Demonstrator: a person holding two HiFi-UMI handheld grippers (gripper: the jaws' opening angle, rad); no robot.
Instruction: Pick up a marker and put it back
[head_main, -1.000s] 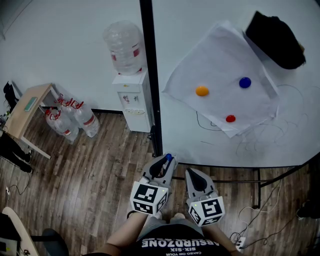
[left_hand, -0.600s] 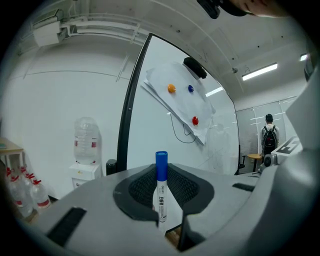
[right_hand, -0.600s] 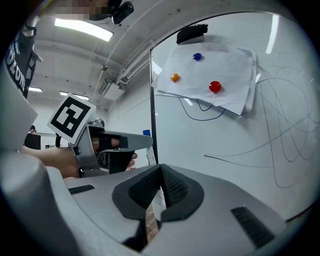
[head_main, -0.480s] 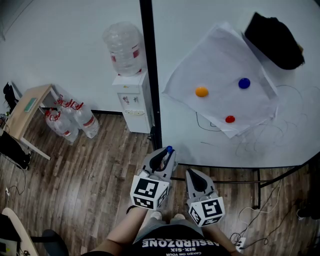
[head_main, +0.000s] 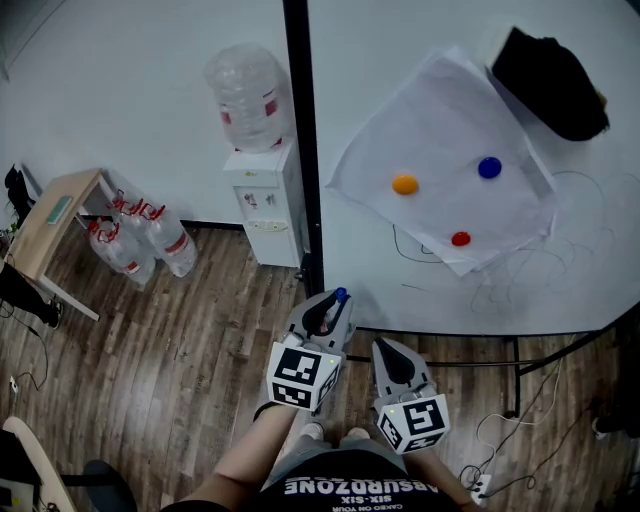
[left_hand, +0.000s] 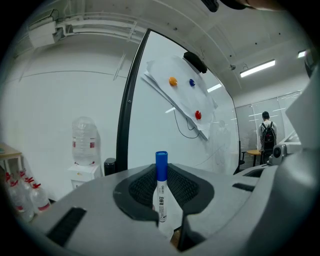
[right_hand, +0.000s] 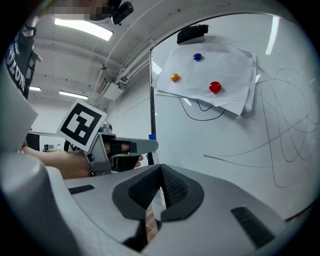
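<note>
My left gripper (head_main: 328, 308) is clamped on the white marker with a blue cap (left_hand: 160, 186), held in the air near the lower edge of the large whiteboard (head_main: 380, 60). I judge the pick-up done and the putting back still to come. My right gripper (head_main: 392, 352), also facing the whiteboard, has its jaws together on nothing.
</note>
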